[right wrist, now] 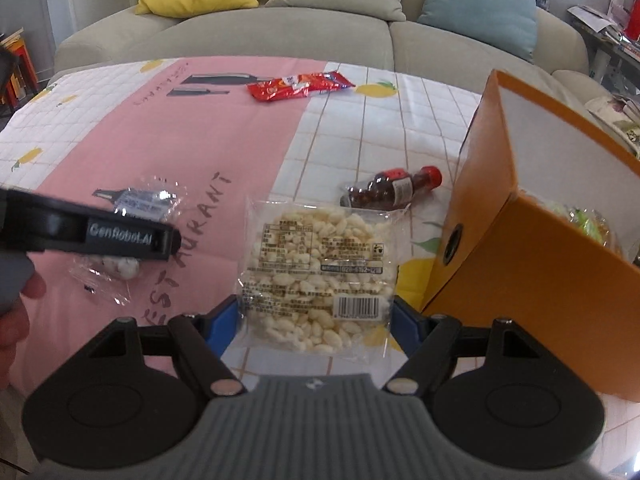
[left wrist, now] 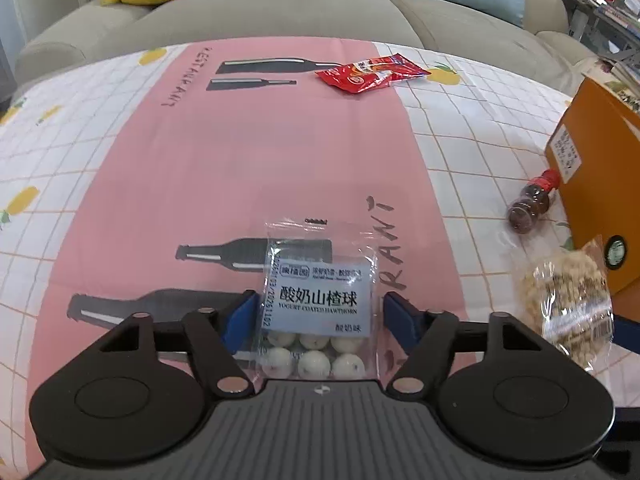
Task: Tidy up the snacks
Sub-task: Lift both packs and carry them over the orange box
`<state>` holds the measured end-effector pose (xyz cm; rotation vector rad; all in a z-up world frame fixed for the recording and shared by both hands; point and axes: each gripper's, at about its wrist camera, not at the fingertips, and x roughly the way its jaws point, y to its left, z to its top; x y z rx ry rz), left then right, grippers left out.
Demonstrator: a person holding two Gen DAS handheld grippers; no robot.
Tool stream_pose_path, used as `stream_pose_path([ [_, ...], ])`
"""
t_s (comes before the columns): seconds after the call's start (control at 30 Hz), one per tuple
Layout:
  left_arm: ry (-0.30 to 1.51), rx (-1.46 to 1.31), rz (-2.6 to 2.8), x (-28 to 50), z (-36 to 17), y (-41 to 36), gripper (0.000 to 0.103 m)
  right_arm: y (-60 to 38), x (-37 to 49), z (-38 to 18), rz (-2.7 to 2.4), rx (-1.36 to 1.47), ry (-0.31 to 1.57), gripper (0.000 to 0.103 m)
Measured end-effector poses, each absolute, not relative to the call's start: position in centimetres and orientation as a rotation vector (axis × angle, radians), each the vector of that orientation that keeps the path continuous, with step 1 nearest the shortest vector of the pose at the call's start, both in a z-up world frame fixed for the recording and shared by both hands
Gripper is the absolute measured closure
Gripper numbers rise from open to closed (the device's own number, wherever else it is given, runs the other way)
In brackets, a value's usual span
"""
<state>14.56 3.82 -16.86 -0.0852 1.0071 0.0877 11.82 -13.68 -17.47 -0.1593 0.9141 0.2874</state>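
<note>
Between the blue pads of the left gripper (left wrist: pixel 316 316), lying flat on the tabletop (left wrist: pixel 180 168): the yogurt hawthorn pack (left wrist: pixel 318 304), jaws spread to either side and seemingly touching or just short of its crinkled edges, not visibly pinching. Judging it light and limp: thin clear film, slippery, with loose white balls pooled at the near end and an empty flap toward the far end. Probably best taking it across the printed label, where film lies over the contents, rather than at the bare flap. Long axis running straight away from the camera, sealed top pointing toward the sofa (left wrist: pixel 280 20). Between the right gripper (right wrist: pixel 318 320) pads, likewise spread and flanking without clear squeeze: the puffed rice cake pack (right wrist: pixel 318 276), flat, label side up. Judging it light but brittle, so calling for a gentle grip across the stiff slab's sides. Nearly square, text reading toward the camera, barcode at the near right corner. Further out, lying on its side beside the orange box (right wrist: pixel 540 264): a small dark bottle (right wrist: pixel 394 188), red cap pointing right. Far off near the sofa edge: a red snack packet (right wrist: pixel 300 85), long axis running left to right. Box standing open at the right, likely the destination.
</note>
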Motion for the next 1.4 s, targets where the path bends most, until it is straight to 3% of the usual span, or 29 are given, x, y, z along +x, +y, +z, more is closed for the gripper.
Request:
stream_pose_path([
  [0.07,1.002,-0.072,0.091,14.5,-16.9,3.7,0.033,-13.7,12.0,-17.7,0.287,-0.156,0.926,0.027],
  [0.33,0.993,-0.128,0.083,13.2,-15.8,4.7,0.038,-13.6,12.3,-18.1,0.266,-0.153,0.93,0.027],
  [0.87,0.885,-0.244,-0.025,9.2,-7.3,3.1,0.038,-15.3,8.7,-11.0,0.271,-0.103,0.784,0.027],
  [1.4,0.853,-0.176,-0.236,9.7,-1.7,-5.6,0.038,-24.5,6.1,-5.3,0.13,-0.001,0.713,0.027],
])
